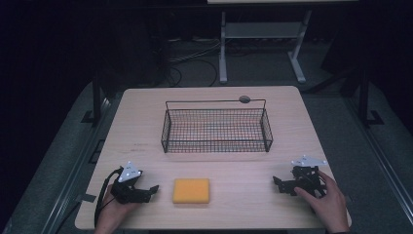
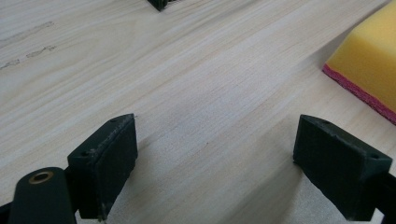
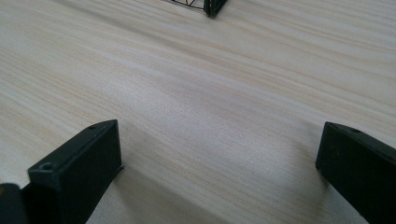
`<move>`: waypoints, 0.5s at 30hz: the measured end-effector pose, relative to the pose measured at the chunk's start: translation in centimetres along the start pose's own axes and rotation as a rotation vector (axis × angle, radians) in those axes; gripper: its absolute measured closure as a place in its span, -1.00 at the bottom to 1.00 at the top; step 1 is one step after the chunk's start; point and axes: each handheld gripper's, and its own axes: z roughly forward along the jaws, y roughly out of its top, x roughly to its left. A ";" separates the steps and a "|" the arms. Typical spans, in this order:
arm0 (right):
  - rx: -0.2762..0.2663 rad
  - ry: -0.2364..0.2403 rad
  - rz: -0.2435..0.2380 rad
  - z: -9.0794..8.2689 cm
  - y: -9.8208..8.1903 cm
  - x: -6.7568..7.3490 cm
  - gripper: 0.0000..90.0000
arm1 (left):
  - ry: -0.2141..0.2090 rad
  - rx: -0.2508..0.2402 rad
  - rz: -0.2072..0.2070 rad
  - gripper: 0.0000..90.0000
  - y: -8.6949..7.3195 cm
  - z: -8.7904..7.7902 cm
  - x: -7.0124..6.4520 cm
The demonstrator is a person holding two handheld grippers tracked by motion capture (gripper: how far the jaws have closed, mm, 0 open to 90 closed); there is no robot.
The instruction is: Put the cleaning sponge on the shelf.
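Observation:
A yellow sponge with a red underside lies flat near the table's front edge, midway between the two grippers. In the left gripper view the sponge sits at the upper right, apart from the jaws. My left gripper rests on the table just left of the sponge, open, nothing between its jaws. My right gripper rests at the front right, held by a hand, open over bare wood. A black wire basket stands empty at the table's middle, behind the sponge.
The light wooden table has a round grey cap near its far edge. A basket corner peeks in at the top of the right gripper view. Beyond the table stand a metal frame and floor cables.

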 end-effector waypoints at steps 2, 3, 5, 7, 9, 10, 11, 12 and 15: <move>0.000 0.000 0.000 0.0 0.0 0.0 -1.00 | -0.001 -0.001 0.000 -0.72 0.0 0.0 0.0; 0.000 0.000 0.000 0.0 0.0 0.0 -1.00 | -0.001 -0.001 0.001 -0.72 0.0 0.0 0.0; 0.000 0.000 0.000 0.0 0.0 0.0 -1.00 | -0.002 0.000 0.002 -0.71 0.0 0.0 0.0; 0.000 0.000 0.000 0.0 0.0 0.0 -1.00 | -0.003 -0.002 -0.001 -0.70 0.0 -0.1 0.0; 0.000 0.000 -0.002 0.0 0.0 0.0 -1.00 | -0.007 0.005 -0.008 -0.68 0.0 -0.2 0.0; 0.000 0.000 -0.001 0.0 0.0 0.0 -1.00 | -0.009 0.007 -0.006 -0.65 0.1 -0.3 0.1; 0.000 0.000 -0.001 0.0 0.0 0.0 -1.00 | -0.019 0.005 -0.005 -0.58 0.1 -0.4 0.1; 0.000 0.000 -0.001 0.0 0.0 0.0 -1.00 | -0.019 0.005 -0.005 -0.50 0.1 -0.4 0.1; 0.000 0.000 -0.001 0.0 0.0 0.0 -1.00 | -0.048 -0.001 -0.001 -0.30 0.4 -1.0 -0.2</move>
